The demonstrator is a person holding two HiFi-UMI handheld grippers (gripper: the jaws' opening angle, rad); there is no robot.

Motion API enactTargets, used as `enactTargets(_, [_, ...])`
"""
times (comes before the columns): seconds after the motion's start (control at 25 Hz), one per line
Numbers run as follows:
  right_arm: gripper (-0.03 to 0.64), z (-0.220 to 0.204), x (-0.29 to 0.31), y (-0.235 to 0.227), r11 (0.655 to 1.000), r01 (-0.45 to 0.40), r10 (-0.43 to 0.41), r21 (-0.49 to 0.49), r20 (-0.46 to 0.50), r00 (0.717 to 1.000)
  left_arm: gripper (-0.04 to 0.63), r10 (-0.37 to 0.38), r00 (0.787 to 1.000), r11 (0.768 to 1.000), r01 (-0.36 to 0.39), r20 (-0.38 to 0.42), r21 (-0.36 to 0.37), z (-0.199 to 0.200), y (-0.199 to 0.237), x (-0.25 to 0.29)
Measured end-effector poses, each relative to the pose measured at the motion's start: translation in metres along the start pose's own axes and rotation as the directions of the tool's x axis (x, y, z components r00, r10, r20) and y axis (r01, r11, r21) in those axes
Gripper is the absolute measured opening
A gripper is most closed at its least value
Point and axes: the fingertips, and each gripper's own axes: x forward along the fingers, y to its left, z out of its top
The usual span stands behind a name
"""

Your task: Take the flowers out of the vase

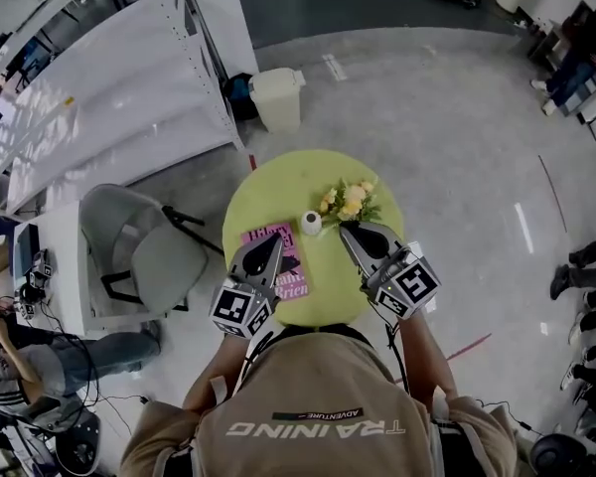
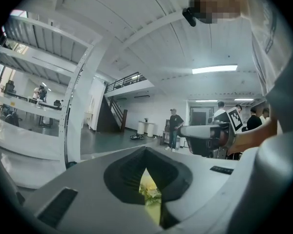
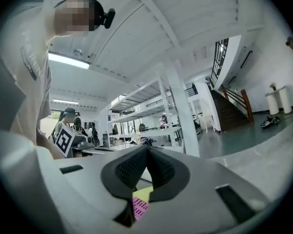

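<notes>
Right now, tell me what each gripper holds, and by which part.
Nothing. The left gripper and the right gripper both show jaws shut with nothing between them; the flowers lie on the table.

Open workshop hall, metal shelving [image 1: 114, 73], mezzanine stairs [image 3: 232, 108], concrete floor [image 1: 447, 117]

We see a pink book [image 1: 294, 268] on the green desk [image 1: 268, 189] beneath the left gripper [image 1: 275, 240], and a grey chair [image 1: 147, 254] beyond its left.

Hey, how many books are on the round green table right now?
1. The pink book lies on the table's near-left part, beside the white vase, partly hidden by the left gripper. It and the right gripper cover some tabletop, so another could be missed.
</notes>
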Motion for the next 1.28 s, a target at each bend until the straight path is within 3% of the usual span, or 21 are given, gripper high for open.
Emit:
enactTargets(0.24, [-0.002, 0.017, 0.001, 0.012, 0.998, -0.020, 0.021, -0.052, 0.015, 1.000, 0.011, 0.010, 0.998, 0.999, -0.012, 0.054, 0.032, 0.029, 0.000, -0.004])
enactTargets(1.28, [-0.002, 0.020, 0.006, 0.016, 0.995, -0.019, 0.017, -0.102, -0.017, 1.000, 0.011, 0.046, 0.996, 0.997, -0.050, 0.073, 0.054, 0.038, 0.010, -0.016])
